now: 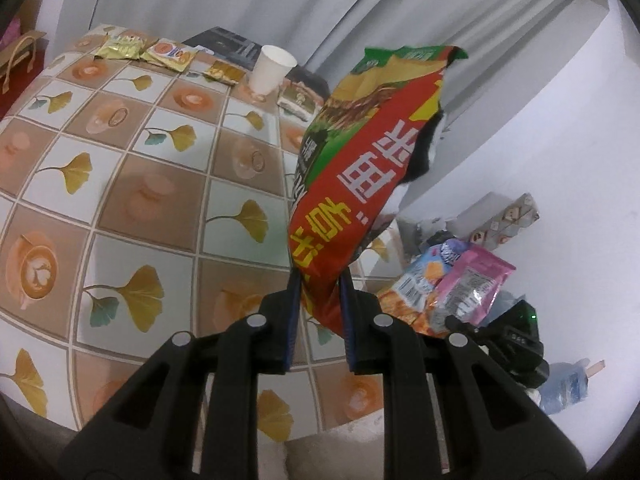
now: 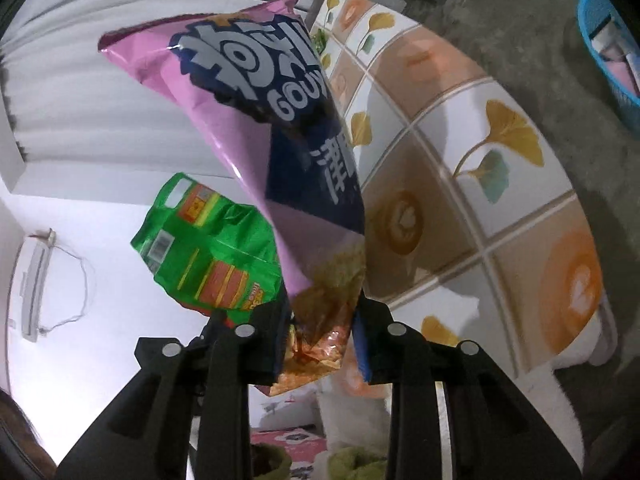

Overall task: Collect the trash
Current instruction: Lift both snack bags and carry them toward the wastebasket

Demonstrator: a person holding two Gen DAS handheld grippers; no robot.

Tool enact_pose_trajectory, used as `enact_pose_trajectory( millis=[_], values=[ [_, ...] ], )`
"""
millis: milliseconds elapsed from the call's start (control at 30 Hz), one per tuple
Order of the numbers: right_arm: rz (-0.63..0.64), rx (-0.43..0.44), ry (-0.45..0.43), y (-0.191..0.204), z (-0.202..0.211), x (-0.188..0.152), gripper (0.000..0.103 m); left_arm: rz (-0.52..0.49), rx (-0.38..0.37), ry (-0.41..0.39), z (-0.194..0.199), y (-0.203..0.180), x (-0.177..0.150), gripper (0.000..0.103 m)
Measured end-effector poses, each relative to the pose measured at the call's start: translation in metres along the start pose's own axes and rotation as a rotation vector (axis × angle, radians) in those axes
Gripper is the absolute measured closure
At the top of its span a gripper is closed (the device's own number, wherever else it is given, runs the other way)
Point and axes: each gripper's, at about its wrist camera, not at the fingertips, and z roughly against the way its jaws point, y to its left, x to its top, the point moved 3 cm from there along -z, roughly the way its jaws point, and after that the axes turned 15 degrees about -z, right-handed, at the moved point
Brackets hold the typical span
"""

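My left gripper (image 1: 319,286) is shut on a red and green snack bag (image 1: 368,168) and holds it up beside the table's right edge. My right gripper (image 2: 322,312) is shut on a pink and dark blue snack bag (image 2: 256,120) and holds it up off the table. The pink bag also shows in the left wrist view (image 1: 472,288), to the right of the red bag. The red and green bag shows from its green back in the right wrist view (image 2: 208,248). On the far side of the table lie several small snack wrappers (image 1: 120,48) and a white paper cup (image 1: 272,69).
The table (image 1: 160,208) has a tiled cloth with ginkgo leaves and coffee cups. A brown paper bag (image 1: 20,56) stands at its far left. A grey curtain hangs behind. A blue basket (image 2: 612,60) sits on the floor. A patterned box (image 1: 504,220) lies against the white wall.
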Motion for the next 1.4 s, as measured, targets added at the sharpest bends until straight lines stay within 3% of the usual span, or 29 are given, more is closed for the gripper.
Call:
enact_pose_trajectory(
  millis=[133,333,467,600,933,1167,1267,1367,1400],
  values=[
    [0.011,-0.037,-0.030,-0.001,0.005,0.002,0.058,0.019,0.013,0.004,-0.004,0.013,-0.001,0.064],
    [-0.011,-0.049,-0.051,-0.005,0.008,0.010,0.056,0.033,-0.013,-0.040,-0.005,0.032,0.006,0.043],
    [-0.034,-0.058,-0.060,-0.006,0.007,0.018,0.056,0.077,-0.003,-0.013,-0.019,0.050,0.011,0.042],
    [-0.050,-0.055,-0.073,-0.008,0.011,0.026,0.056,0.138,0.047,0.083,-0.036,0.067,0.007,0.042],
    [-0.048,-0.068,-0.056,-0.011,0.003,0.031,0.056,0.343,-0.031,0.104,-0.049,0.096,-0.006,0.044],
    [-0.071,-0.064,-0.049,-0.016,-0.003,0.034,0.060,0.349,-0.022,0.086,-0.069,0.099,0.001,0.061],
    [-0.070,-0.065,-0.046,-0.016,-0.006,0.035,0.064,0.329,-0.019,0.090,-0.075,0.096,0.001,0.085],
    [-0.073,-0.064,-0.043,-0.019,-0.006,0.035,0.067,0.292,-0.003,0.083,-0.076,0.090,0.001,0.101],
    [-0.074,-0.066,-0.044,-0.020,-0.006,0.035,0.068,0.273,0.007,0.076,-0.075,0.086,0.003,0.102]
  ],
)
